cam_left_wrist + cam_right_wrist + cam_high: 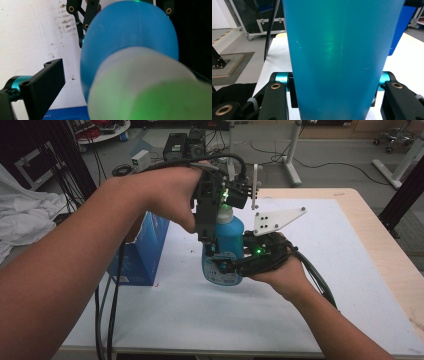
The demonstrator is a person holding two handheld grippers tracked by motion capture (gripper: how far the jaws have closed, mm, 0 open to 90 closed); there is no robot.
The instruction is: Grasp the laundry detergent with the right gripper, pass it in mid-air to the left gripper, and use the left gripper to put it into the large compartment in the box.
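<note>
Above the white table cover [310,285], the blue plastic bottle with a pale translucent cap [223,251] stands upright, lifted off the surface. The right gripper [227,266] clamps the lower body of this bottle from the side; in the right gripper view its two black jaws press on both walls of the bottle [337,57]. The left gripper [216,205] comes down from above the bottle, over the cap [150,85]. One jaw stands just beside the cap with a gap, the other I cannot see, so I cannot tell if it is closed on the cap or not.

If the cap is turned now, I think the smooth bottle could rotate or slip inside the side grip, because the wall is round and slick. A tilt with a loose cap could spill it. What is inside the bottle I cannot tell; the plastic is not clear.

Left of the bottle stands a blue cardboard box [145,251]; its contents are hidden.
</note>
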